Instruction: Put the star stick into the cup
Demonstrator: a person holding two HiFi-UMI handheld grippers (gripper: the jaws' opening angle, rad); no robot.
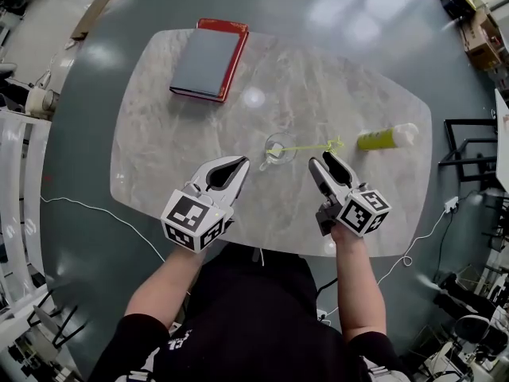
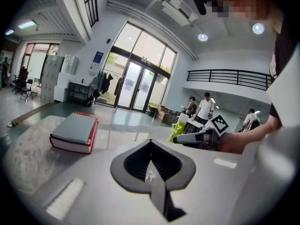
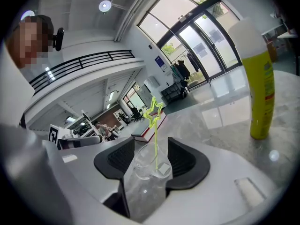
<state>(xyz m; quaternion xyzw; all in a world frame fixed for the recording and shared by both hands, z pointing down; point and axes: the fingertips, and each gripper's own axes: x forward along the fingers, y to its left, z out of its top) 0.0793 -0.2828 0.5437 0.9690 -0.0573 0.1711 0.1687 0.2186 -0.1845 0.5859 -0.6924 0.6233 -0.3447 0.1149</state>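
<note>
Right claw (image 1: 322,162) stands open in the head view, just short of the glass cup (image 1: 280,147). We see the star stick (image 1: 306,147) leaning in it on the marble counter (image 1: 159,134). The left claw (image 1: 241,164) is closed.

Left gripper view: jaws tip to tip, book (image 2: 75,132) beyond.

Right gripper view: jaws apart and clear of the cup, which holds the stick; yellow bottle (image 3: 260,83) upright to the right.

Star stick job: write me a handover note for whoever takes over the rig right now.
Left gripper: fingers together, empty, left of the clear cup.
Right gripper: open, empty, right of the cup.
Star stick: lower end in the cup, leaning over its rim towards the right gripper.
Done: stick is in the cup. Left: probably just draw both grippers back.
</note>
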